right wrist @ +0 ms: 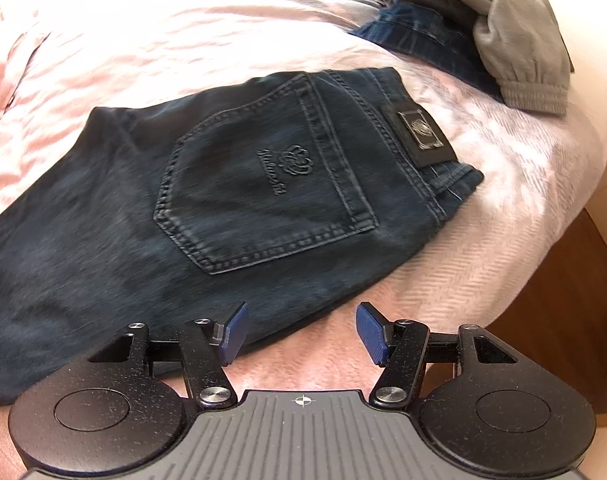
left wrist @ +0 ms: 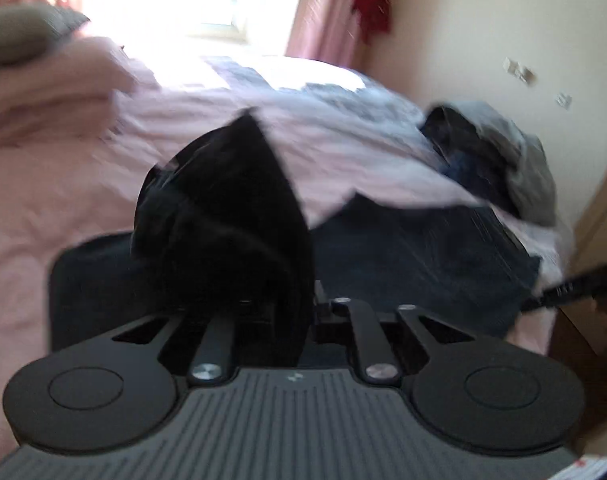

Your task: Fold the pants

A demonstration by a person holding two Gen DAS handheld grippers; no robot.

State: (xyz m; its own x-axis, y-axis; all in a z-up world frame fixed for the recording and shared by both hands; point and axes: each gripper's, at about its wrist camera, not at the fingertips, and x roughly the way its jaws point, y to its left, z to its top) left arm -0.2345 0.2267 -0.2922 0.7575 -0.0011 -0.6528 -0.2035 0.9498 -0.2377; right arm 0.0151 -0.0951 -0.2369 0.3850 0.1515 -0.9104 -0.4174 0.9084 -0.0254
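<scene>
Dark blue jeans [right wrist: 231,200] lie flat on the pink bedspread [right wrist: 483,240], back pocket up, with the waistband and its leather patch [right wrist: 419,134] toward the right. My right gripper [right wrist: 301,332] stands open just above the jeans' near edge, its blue pads [right wrist: 233,334] apart with nothing between them. In the blurred left wrist view my left gripper [left wrist: 291,308] is shut on a bunch of the jeans' dark fabric [left wrist: 231,216], which rises in front of the camera and hides the fingertips. The rest of the jeans [left wrist: 415,252] spreads to the right.
A pile of other clothes, grey sweatpants [right wrist: 519,40] over blue denim [right wrist: 423,36], sits at the bed's far right corner. The bed edge drops to a wooden floor [right wrist: 563,320] on the right. Folded pink bedding [left wrist: 43,92] and a grey pillow [left wrist: 19,36] lie at the far left.
</scene>
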